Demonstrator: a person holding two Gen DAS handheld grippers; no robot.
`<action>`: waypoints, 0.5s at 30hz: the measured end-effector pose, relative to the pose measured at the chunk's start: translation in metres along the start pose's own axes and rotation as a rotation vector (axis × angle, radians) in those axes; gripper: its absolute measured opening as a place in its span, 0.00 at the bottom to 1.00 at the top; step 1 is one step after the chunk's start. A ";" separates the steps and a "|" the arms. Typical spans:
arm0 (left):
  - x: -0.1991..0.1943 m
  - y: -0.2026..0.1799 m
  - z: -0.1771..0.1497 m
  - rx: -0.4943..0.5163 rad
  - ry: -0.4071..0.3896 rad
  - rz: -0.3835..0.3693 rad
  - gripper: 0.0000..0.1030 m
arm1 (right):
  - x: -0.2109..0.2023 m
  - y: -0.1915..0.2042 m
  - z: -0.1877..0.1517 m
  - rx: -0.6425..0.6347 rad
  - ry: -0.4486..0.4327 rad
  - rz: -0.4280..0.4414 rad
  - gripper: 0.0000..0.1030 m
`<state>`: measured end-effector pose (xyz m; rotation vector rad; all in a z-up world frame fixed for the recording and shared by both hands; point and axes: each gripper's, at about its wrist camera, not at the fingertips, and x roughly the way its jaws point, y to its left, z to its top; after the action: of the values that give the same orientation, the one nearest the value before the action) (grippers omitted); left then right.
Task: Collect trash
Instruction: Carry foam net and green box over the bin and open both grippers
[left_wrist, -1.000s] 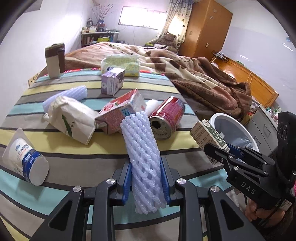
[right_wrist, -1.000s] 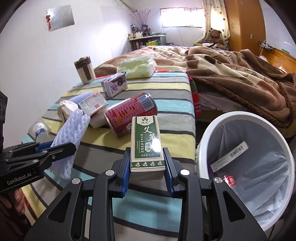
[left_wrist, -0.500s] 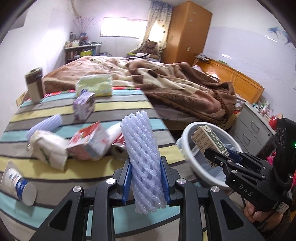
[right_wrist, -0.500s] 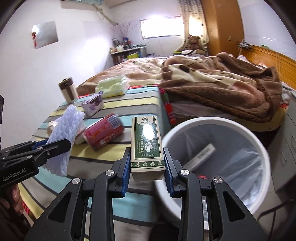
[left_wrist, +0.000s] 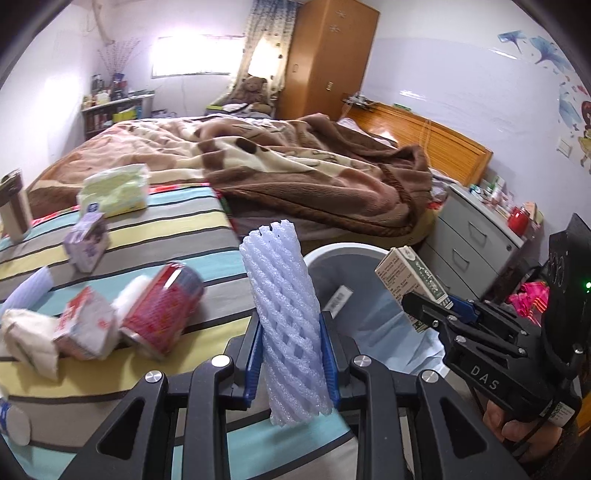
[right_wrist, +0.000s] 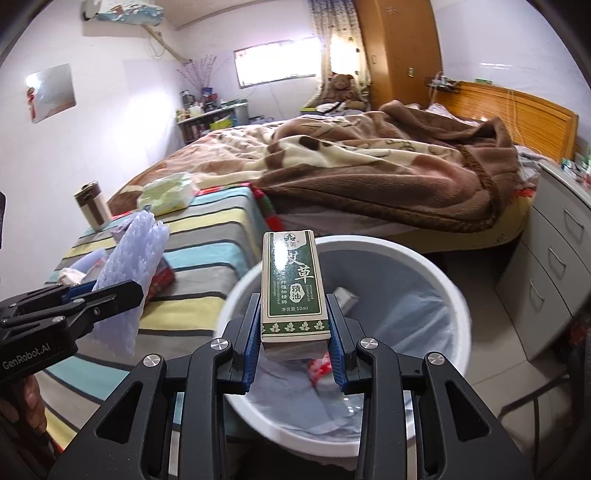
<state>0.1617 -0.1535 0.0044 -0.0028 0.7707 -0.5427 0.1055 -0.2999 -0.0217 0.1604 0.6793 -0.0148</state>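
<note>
Left gripper (left_wrist: 291, 363) clamps foam sleeve (left_wrist: 286, 325) beside bin (right_wrist: 436, 269); right gripper (right_wrist: 293, 345) clamps green box (right_wrist: 293, 286) above bin. Bin holds white carton, red wrapper.

Pretty clearly somebody's bedroom at home: the big bed (right_wrist: 369, 177) takes up most of the room, with a rumpled brown blanket (right_wrist: 388, 162) on it and a wooden headboard (right_wrist: 517, 107) at its far right end. Behind the bed there's a teddy bear (right_wrist: 341, 86) under a curtained window (right_wrist: 277, 66), a tall wooden wardrobe (right_wrist: 399, 48) next to that, and a cluttered shelf (right_wrist: 210, 120) off the bed's left corner. Grey drawers (right_wrist: 554, 258) sit beside the bed and there are cartoon stickers (left_wrist: 569, 96) on the wall above the headboard.
</note>
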 end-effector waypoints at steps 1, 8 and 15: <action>0.004 -0.004 0.002 0.004 0.003 -0.011 0.29 | 0.001 -0.004 0.000 0.005 0.003 -0.012 0.32; 0.034 -0.026 0.008 0.033 0.045 -0.050 0.29 | 0.011 -0.023 -0.004 0.034 0.039 -0.057 0.32; 0.056 -0.046 0.007 0.068 0.076 -0.070 0.29 | 0.018 -0.038 -0.010 0.061 0.077 -0.092 0.32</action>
<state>0.1783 -0.2209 -0.0186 0.0545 0.8276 -0.6380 0.1111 -0.3355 -0.0465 0.1884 0.7632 -0.1182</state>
